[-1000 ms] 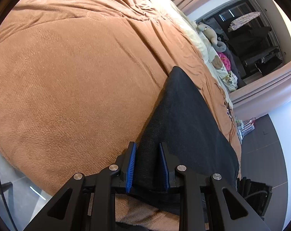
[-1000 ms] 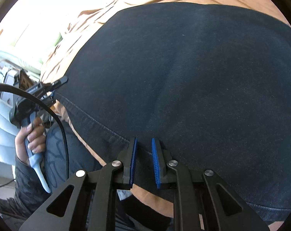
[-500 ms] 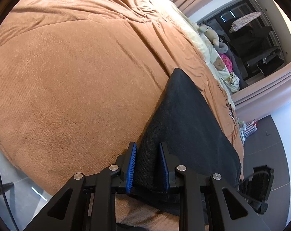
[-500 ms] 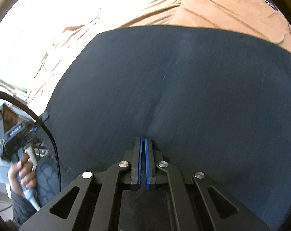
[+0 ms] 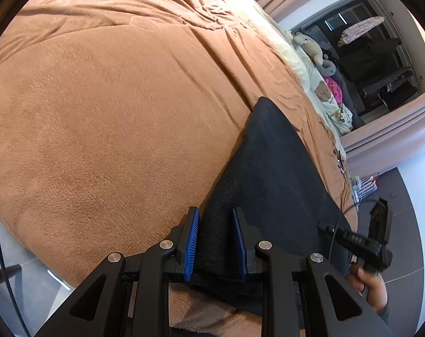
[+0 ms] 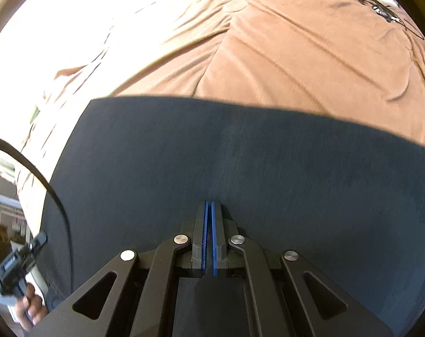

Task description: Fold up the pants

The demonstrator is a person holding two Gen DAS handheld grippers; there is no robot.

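Observation:
Dark folded pants (image 5: 274,174) lie on a brown blanket (image 5: 114,112) near the bed's front edge. My left gripper (image 5: 215,241) is shut on the pants' thick near corner, and cloth fills the gap between its blue pads. In the right wrist view the pants (image 6: 240,163) spread wide under my right gripper (image 6: 208,205). Its pads are shut to a thin slit at the cloth. A faint crease runs from the tips toward the pants' far edge. A hand (image 5: 369,283) holds that gripper at the pants' right end.
The brown blanket (image 6: 296,56) stretches beyond the pants, creased at the far side. Soft toys (image 5: 310,47) and a pale pillow lie along the bed's right edge. Dark furniture (image 5: 375,64) stands behind, with grey floor (image 5: 409,224) beside the bed. A black cable (image 6: 52,196) hangs at the left.
My right gripper closed at the pants' hem and moved forward over them, so their far edge looks nearer. It came further into the left wrist view. The left gripper kept still.

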